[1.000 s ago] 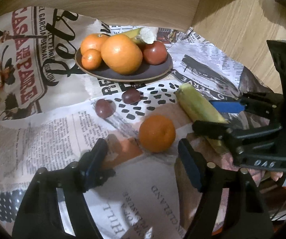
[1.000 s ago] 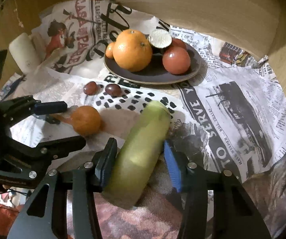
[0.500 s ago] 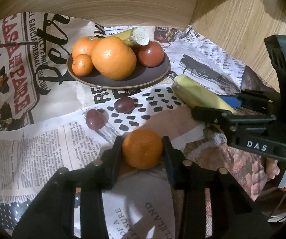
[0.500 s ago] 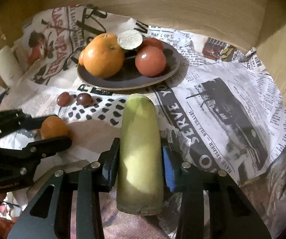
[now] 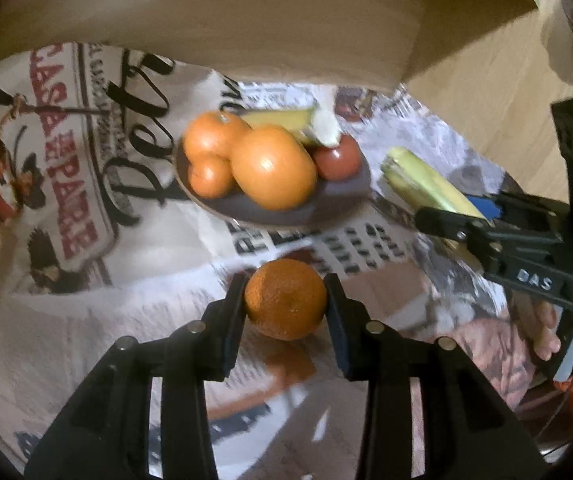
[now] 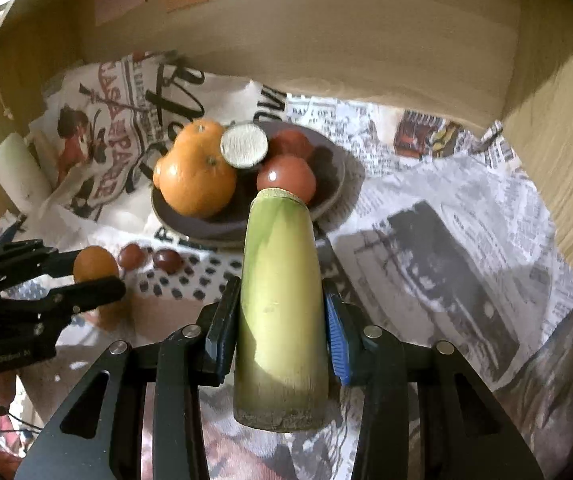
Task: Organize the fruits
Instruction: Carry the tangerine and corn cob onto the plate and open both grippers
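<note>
Two fruits are clamped at once, a small orange (image 5: pixel 285 305) squeezed between the left gripper (image 5: pixel 286 312) jaws and a green banana piece (image 6: pixel 281 308) lengthwise between the right gripper (image 6: pixel 282 332) jaws, presumably bound for the plate (image 6: pixel 332 184) ahead.

Newsprint-patterned cloth (image 6: pixel 466 208) lies between pale wooden walls (image 6: pixel 366 40).

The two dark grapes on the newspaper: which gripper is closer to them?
Left. The left gripper, holding a small orange, sits right beside the grapes; the right gripper, clamping the green stalk, is farther off.
</note>
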A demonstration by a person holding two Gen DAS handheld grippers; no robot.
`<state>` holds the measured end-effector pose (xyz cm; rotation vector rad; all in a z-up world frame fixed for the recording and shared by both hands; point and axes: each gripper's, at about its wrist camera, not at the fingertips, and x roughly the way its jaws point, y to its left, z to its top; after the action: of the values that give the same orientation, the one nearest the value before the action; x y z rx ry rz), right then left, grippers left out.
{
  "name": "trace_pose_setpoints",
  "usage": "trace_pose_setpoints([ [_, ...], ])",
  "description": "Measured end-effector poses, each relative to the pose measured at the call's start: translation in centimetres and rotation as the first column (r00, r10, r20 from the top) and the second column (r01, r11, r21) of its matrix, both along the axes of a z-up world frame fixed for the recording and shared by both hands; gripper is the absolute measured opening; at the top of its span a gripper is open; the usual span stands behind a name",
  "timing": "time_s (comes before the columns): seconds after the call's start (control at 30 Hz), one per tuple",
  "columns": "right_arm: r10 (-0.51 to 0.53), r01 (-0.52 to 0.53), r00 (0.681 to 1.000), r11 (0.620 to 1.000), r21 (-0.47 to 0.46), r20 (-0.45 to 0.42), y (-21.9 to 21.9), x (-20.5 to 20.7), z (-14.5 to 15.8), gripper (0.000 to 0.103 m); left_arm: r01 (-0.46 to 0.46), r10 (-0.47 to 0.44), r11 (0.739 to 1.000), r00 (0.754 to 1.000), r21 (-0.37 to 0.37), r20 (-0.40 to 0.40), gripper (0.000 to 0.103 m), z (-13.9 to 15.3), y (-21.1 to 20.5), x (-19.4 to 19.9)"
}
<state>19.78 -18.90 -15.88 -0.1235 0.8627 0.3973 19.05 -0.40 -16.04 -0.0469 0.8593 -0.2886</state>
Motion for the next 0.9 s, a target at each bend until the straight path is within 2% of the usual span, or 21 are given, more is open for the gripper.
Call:
trace_pose_setpoints([
  [0.53, 0.081, -0.083, 0.994, 0.996, 0.015, 0.079, 3.4, 4.9, 3.9, 0.036, -0.075, 0.077, 0.996, 0.996, -0.037, 0.045, 0.038, 3.0, 3.4, 4.3],
  [0.9, 0.178, -0.175, 0.984, 0.979, -0.104, 0.023, 9.1, 9.6, 2.6, 0.036, -0.079, 0.081, 0.995, 0.996, -0.064, 0.026, 0.038, 1.8, 5.2, 4.9],
])
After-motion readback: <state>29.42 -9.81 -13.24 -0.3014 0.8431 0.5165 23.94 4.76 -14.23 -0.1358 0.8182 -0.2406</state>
